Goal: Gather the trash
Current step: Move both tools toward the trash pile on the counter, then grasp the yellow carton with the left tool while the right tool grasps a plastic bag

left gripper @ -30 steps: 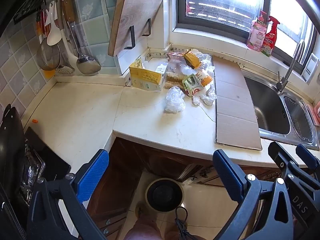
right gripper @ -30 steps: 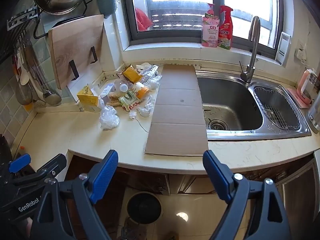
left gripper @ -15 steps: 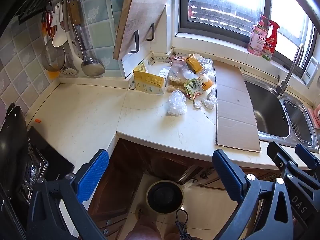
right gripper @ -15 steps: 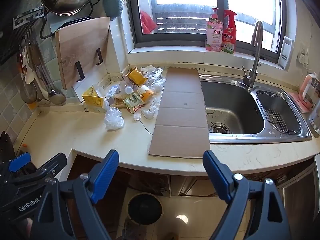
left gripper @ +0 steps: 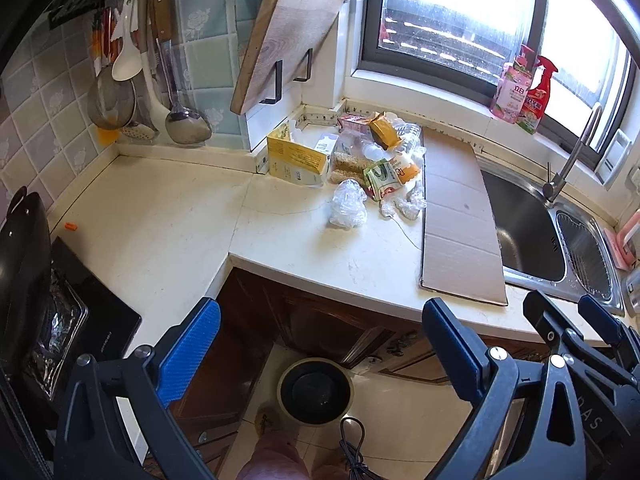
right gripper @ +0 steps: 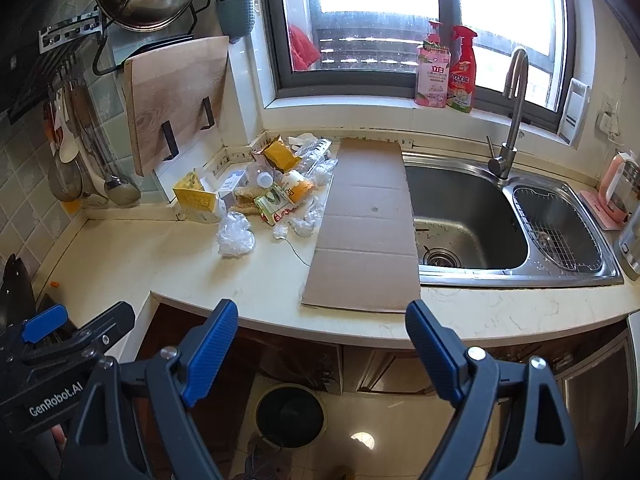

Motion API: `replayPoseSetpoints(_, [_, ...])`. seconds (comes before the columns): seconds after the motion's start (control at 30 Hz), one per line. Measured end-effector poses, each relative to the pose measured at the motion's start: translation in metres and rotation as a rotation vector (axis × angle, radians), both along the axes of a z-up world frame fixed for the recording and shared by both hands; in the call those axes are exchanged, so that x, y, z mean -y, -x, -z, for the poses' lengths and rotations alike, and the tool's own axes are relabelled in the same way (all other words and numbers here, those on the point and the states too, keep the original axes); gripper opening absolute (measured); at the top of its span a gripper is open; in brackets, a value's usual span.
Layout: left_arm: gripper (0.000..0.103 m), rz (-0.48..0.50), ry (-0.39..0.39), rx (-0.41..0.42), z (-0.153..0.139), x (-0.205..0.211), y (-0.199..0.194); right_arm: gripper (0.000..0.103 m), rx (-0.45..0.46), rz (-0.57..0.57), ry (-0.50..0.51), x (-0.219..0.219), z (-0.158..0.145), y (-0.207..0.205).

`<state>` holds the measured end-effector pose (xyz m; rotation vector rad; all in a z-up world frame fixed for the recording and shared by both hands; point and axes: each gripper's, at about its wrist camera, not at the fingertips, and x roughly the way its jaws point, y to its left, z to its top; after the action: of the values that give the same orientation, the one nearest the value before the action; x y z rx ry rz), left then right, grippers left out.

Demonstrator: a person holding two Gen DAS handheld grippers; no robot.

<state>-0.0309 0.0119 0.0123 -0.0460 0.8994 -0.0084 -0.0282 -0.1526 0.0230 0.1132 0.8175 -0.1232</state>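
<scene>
A pile of trash (left gripper: pixel 372 164) (right gripper: pixel 276 184) lies at the back of the countertop: a yellow carton (left gripper: pixel 294 160) (right gripper: pixel 196 198), a crumpled clear plastic bag (left gripper: pixel 347 209) (right gripper: pixel 235 236), snack wrappers and a small bottle. A flat strip of cardboard (left gripper: pixel 456 220) (right gripper: pixel 366 228) lies beside the pile, next to the sink. A round black bin (left gripper: pixel 316 390) (right gripper: pixel 290 414) stands on the floor below the counter. My left gripper (left gripper: pixel 320 344) and my right gripper (right gripper: pixel 322 344) are both open and empty, held in front of the counter edge, well short of the trash.
The steel sink (right gripper: pixel 468 216) with its tap (right gripper: pixel 510 120) is to the right. A cutting board (left gripper: pixel 280 40), ladles and a strainer hang on the tiled wall. A black stove (left gripper: pixel 48 308) sits at the left. Two bottles (right gripper: pixel 444 68) stand on the windowsill.
Both cameras have drawn back and tilted slightly, so the counter and trash sit a little lower and farther. Both grippers stay open and empty.
</scene>
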Motion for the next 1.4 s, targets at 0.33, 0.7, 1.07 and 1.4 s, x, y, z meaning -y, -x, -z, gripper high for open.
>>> replayPoseSetpoints(0.33, [0.101,-0.045,-0.004,-0.016,0.001,0.001,0.014,0.087,-0.003,-0.045,-0.012,0.002,0.001,0.007])
replayPoseSetpoints(0.7, [0.101,-0.113,0.016,-0.022,0.001,-0.023,0.016,0.087,0.009,-0.133,-0.060,-0.012,0.004,-0.001])
replayPoseSetpoints(1.07, [0.101,-0.099,-0.019,-0.005,0.006,-0.046,-0.049,0.085,-0.062,-0.113,-0.118,-0.024,0.021,-0.057])
replayPoseSetpoints(1.4, [0.101,-0.045,-0.022,0.095,0.027,-0.062,-0.173,0.079,-0.066,-0.208,-0.145,-0.064,0.079,-0.166])
